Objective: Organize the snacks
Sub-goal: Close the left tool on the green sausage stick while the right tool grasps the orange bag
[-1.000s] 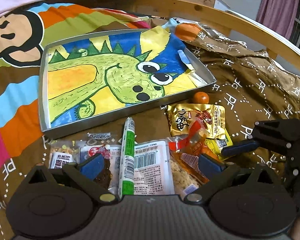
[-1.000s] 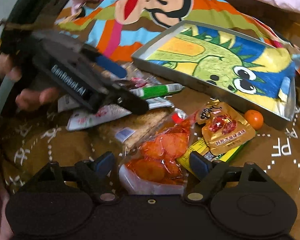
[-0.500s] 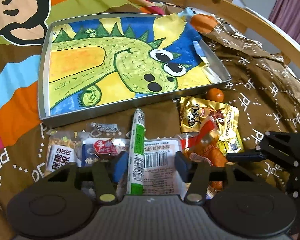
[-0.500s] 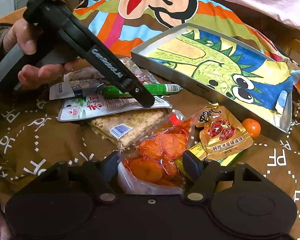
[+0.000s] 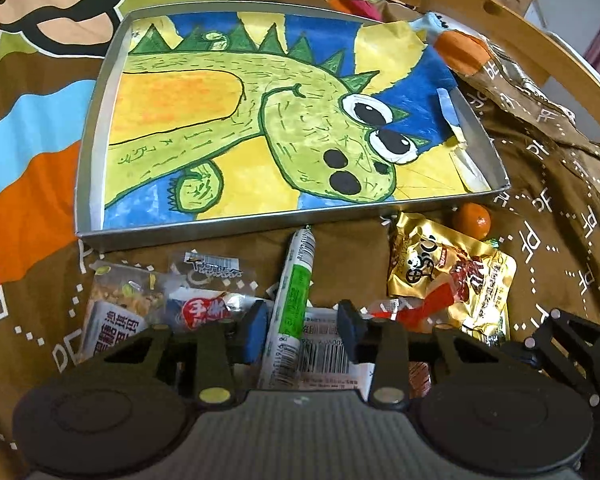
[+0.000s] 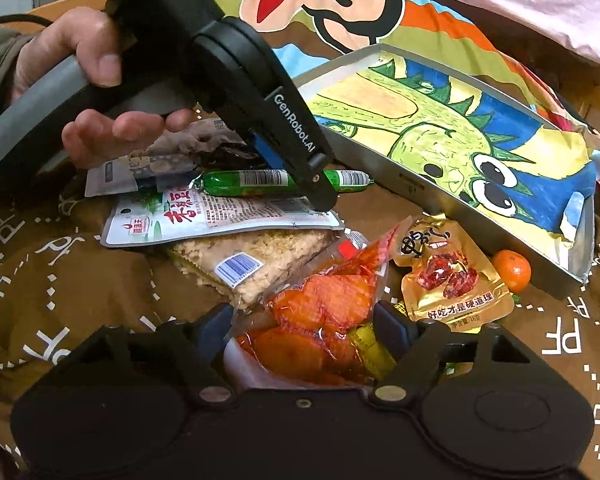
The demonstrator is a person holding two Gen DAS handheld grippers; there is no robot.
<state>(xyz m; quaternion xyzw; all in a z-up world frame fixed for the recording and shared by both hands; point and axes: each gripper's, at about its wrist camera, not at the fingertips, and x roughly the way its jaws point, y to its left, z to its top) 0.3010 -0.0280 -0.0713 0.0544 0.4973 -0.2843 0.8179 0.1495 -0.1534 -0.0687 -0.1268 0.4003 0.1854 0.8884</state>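
Left wrist view: left gripper [image 5: 303,330] closing around green sausage stick [image 5: 296,292], pads not touching; tray [image 5: 85,152] just beyond. Risk: pinching white packet [image 5: 328,360] underneath. Right gripper [image 6: 304,326] opening over orange chips bag [image 6: 320,320].

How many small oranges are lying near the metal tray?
1. The small orange lies on the brown cloth beside the metal tray's corner, next to the gold packet. Others could be hidden under packets.

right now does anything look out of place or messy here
Yes. The snacks lie overlapping in a heap on the brown cloth, none in the tray. The tray's dinosaur drawing liner sticks out crumpled over its far corner. A small orange sits loose against the tray wall.
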